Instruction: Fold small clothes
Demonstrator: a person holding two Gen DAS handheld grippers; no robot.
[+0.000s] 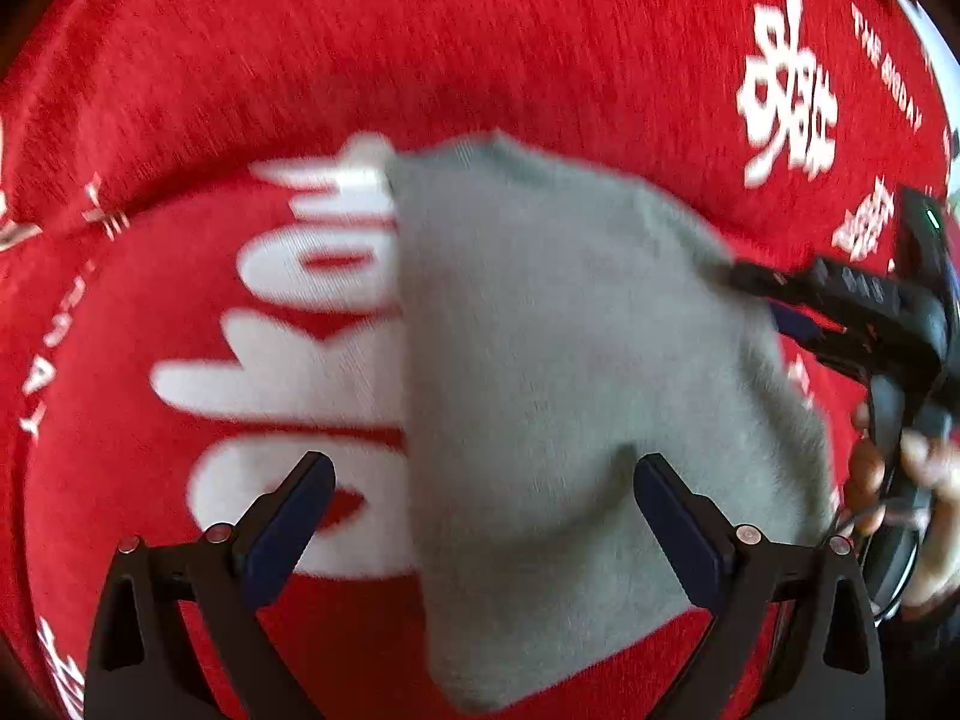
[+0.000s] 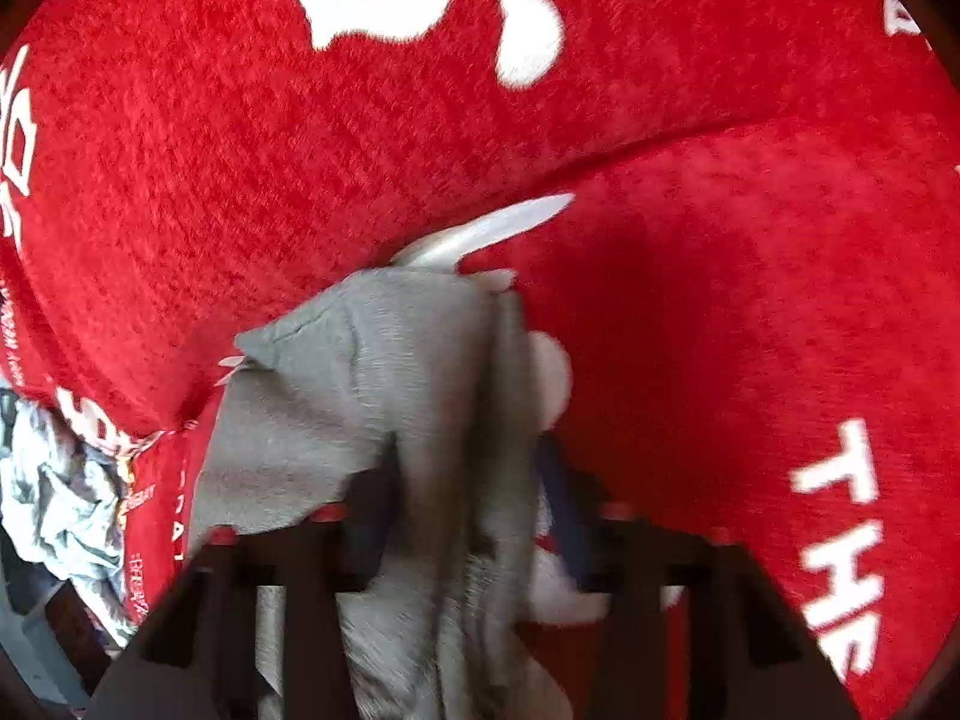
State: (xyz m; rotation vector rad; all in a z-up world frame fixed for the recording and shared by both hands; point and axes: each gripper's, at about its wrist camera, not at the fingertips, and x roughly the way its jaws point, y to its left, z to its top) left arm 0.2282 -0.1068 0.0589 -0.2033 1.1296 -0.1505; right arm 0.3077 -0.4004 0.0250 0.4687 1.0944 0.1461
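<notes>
A small grey garment [image 1: 570,372] lies on a red blanket with white lettering [image 1: 420,42]. In the left wrist view my left gripper [image 1: 483,498] is open, its fingers wide apart above the near part of the grey cloth, holding nothing. My right gripper [image 1: 750,282] reaches in from the right and pinches the garment's right edge. In the right wrist view the right gripper [image 2: 468,498] is shut on a bunched fold of the grey garment [image 2: 372,360], which hangs between its fingers. The image is motion-blurred.
The red blanket [image 2: 720,300] covers the whole work surface, with a ridge across it. A crumpled pale patterned cloth [image 2: 54,492] lies at the left edge of the right wrist view. A hand [image 1: 924,480] holds the right gripper's handle.
</notes>
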